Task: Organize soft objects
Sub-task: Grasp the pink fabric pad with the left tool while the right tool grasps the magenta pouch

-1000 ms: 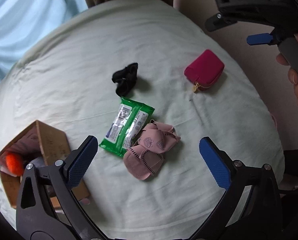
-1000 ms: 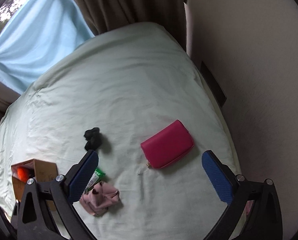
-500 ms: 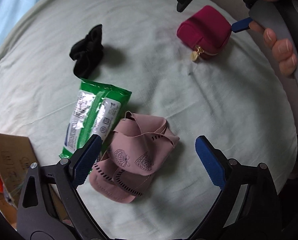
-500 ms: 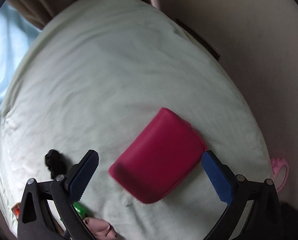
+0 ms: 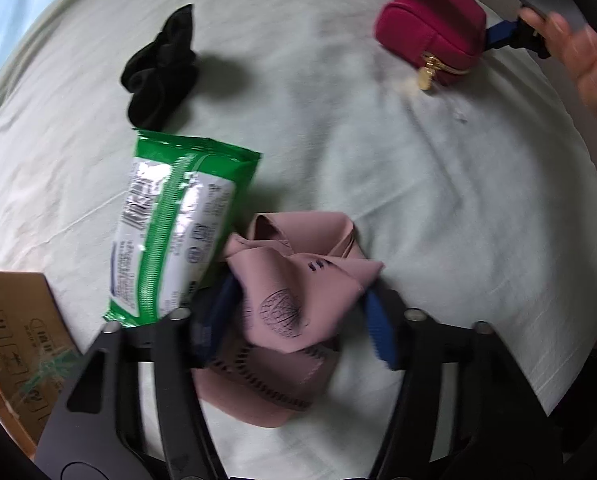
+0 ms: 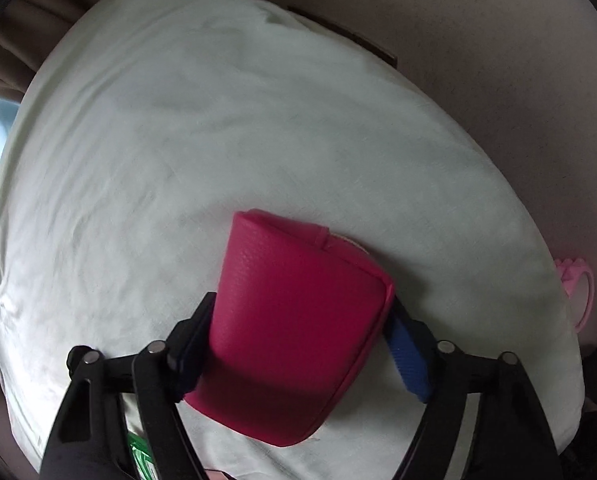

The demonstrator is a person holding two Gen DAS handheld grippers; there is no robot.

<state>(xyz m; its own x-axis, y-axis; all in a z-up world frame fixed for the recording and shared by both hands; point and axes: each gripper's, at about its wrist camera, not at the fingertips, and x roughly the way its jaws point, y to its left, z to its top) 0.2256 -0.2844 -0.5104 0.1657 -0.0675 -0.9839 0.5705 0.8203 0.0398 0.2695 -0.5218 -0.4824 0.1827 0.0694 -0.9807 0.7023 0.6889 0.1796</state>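
Since a second ago both tongs have dropped onto their targets. Left view: left tongs (image 5: 298, 320) clamp the pink socks (image 5: 290, 300) on the bed (image 5: 438, 200), beside the wipes (image 5: 170, 232); loose fabric may slip free. The box (image 5: 14, 340) shows something orange inside. Right view: right tongs (image 6: 302, 348) clamp the pouch (image 6: 294, 320).

The pink cloth (image 5: 294, 304) is looking soft and matt, with dark stitching. The green wipes pack (image 5: 170, 232) is shining like glossy plastic film. The magenta pouch (image 6: 294, 320) is showing a grained, leather-like skin and a gold metal zipper pull (image 5: 428, 74). The bedsheet (image 6: 178, 140) is looking like matt, wrinkled fabric.
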